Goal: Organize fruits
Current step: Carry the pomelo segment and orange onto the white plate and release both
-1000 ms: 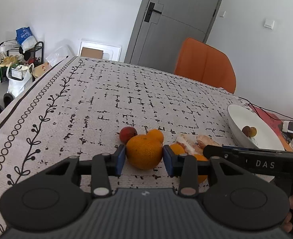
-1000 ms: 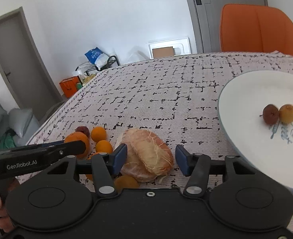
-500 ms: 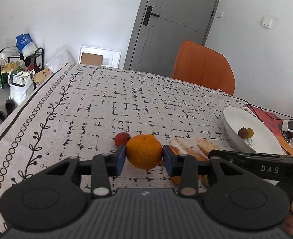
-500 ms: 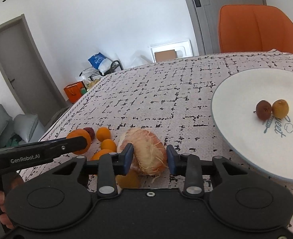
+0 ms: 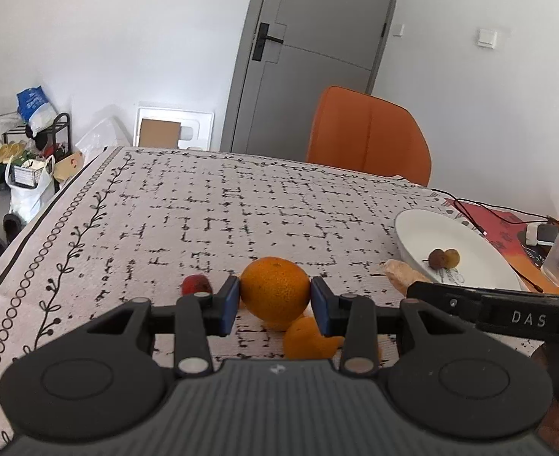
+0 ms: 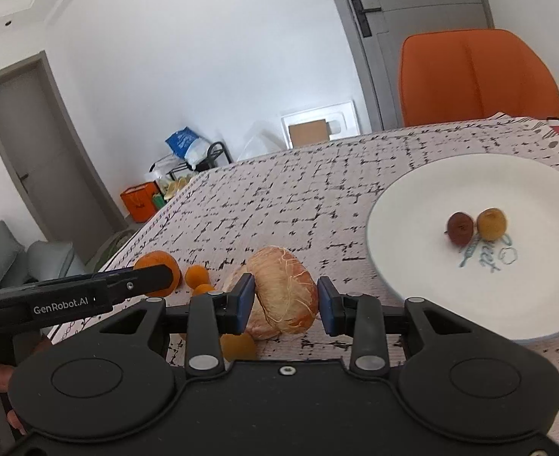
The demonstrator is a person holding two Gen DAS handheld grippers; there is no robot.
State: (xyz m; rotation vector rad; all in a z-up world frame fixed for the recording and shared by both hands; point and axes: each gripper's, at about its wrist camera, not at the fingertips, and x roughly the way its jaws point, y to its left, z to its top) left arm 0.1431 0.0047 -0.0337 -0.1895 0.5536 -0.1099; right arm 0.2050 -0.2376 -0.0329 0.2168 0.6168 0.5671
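My left gripper (image 5: 275,306) pinches a large orange (image 5: 275,293), its blue pads pressed against both flanks; the fruit appears to ride clear of the patterned tablecloth (image 5: 211,212), judging by the small tangerine (image 5: 307,340) showing beneath it. The hold sits across the widest part, which I judge keeps the round, pebbled skin from rolling out. My right gripper (image 6: 286,304) is closed on a peeled pomelo (image 6: 284,292), pale pink and webbed with white pith, gripped at its middle because the soft flesh would likely tear if caught near an edge. The right-hand pad seems barely to touch, so the grip may be light.

Just beyond, loose tangerines (image 6: 197,275) and a small red fruit (image 5: 196,284) lie on the cloth near the pomelo, not yet gathered.

Farther right stands the white plate (image 6: 405,205), where a small brown fruit (image 6: 460,227) and a small yellow fruit (image 6: 491,223) sit touching near the printed lettering. The plate looks to be the collecting point, with both loads probably bound for it.

At the far edge of the table stands an orange chair (image 5: 367,136), before a grey door (image 5: 317,49).
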